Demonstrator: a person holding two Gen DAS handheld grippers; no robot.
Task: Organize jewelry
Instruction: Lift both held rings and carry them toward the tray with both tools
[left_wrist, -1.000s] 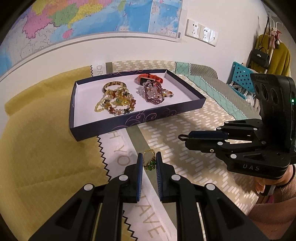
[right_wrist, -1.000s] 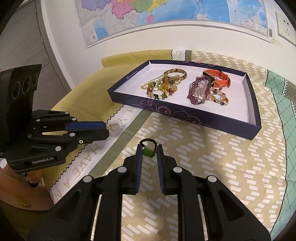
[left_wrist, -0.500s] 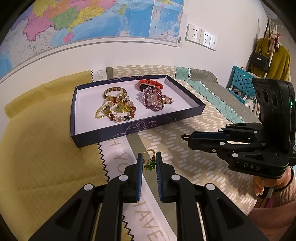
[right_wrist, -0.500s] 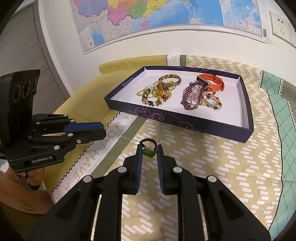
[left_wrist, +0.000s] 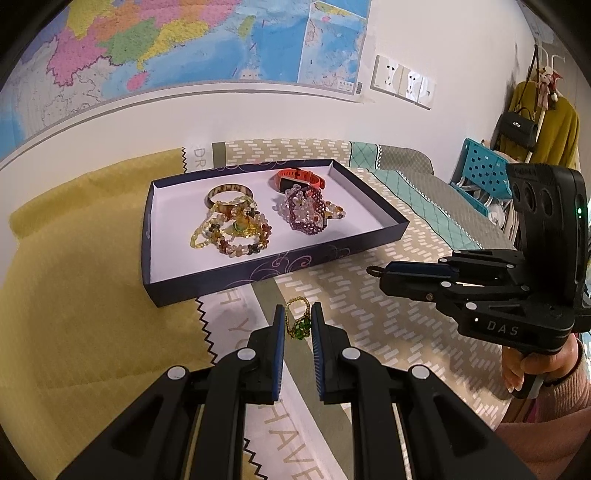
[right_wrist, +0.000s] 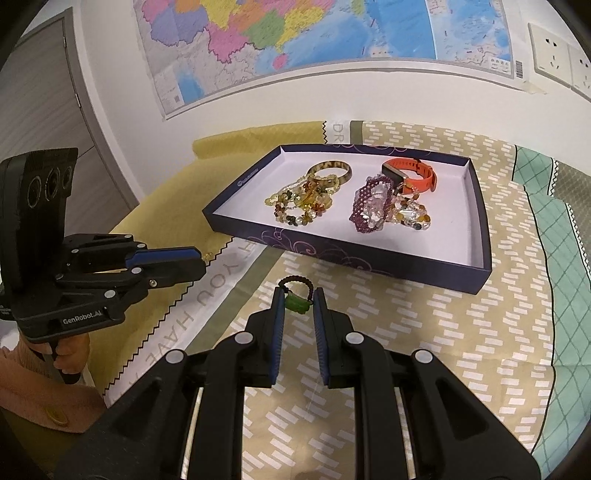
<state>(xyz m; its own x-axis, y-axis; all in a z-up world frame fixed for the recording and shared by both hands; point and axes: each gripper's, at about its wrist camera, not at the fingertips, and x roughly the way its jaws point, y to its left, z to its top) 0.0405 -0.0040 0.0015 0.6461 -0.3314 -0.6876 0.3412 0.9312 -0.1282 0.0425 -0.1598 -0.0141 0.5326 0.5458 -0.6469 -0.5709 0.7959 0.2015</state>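
A dark blue tray (left_wrist: 280, 262) with a white floor is sitting on the patterned cloth, holding the sorted jewelry. A brown mottled bangle (left_wrist: 229, 192) is lying flat toward the back, touching a heap of amber and multicolored bead bracelets (left_wrist: 231, 230). Beside them an orange watch band (left_wrist: 299, 180) is resting against a pile of purple and clear bead bracelets (left_wrist: 308, 212). Outside the tray, a gold-beaded ring with a green stone (left_wrist: 298, 322) and a dark braided ring with a green charm (right_wrist: 297, 295) are each being pinched between blue pads.
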